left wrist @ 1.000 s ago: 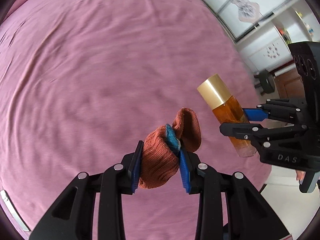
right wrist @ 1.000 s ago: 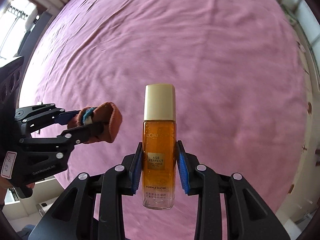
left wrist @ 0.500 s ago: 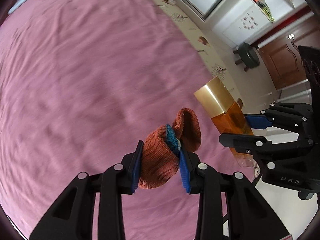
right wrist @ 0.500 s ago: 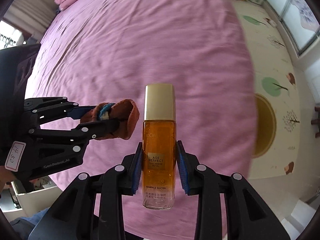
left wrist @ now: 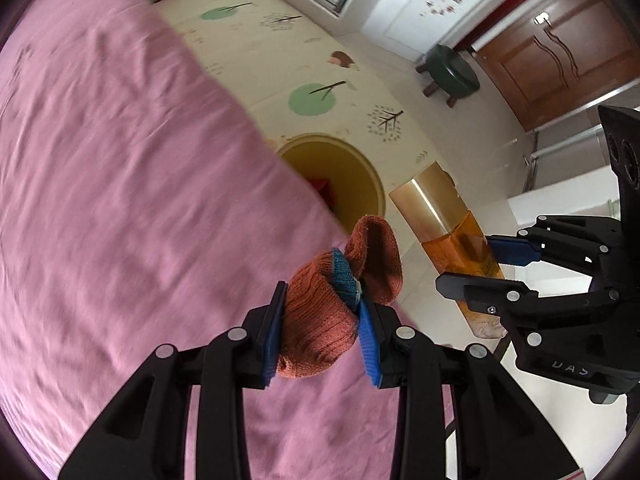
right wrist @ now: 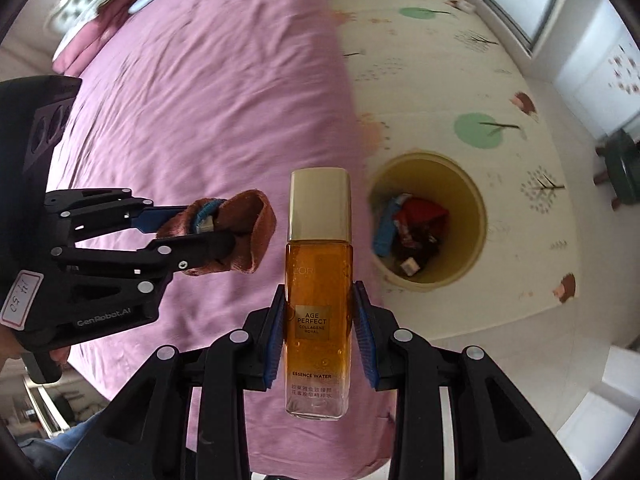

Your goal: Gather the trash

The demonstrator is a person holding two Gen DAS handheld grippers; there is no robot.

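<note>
My left claw (left wrist: pixel 320 334) is clenched on a balled-up rust-orange knitted sock (left wrist: pixel 324 312) with a teal cuff band, its blue pads pressing the wad from both sides while the loose end flops up past the fingertips. My right claw (right wrist: pixel 319 334) is clamped on a tall glass bottle of amber essence water (right wrist: pixel 319 300) with a gold cap, held upright, the pads squeezing its lower half around the label. Both claws hang side by side over the edge of the bed, which is covered with a pink sheet (right wrist: pixel 200 100). Just beyond that edge, on the patterned play mat (right wrist: pixel 460 60), stands a round yellow trash bin (right wrist: pixel 470 196), open at the top, with red, blue and dark scraps already lying inside. A dark green stool (left wrist: pixel 452 72) stands farther off near a brown wooden door (left wrist: pixel 560 48).
</note>
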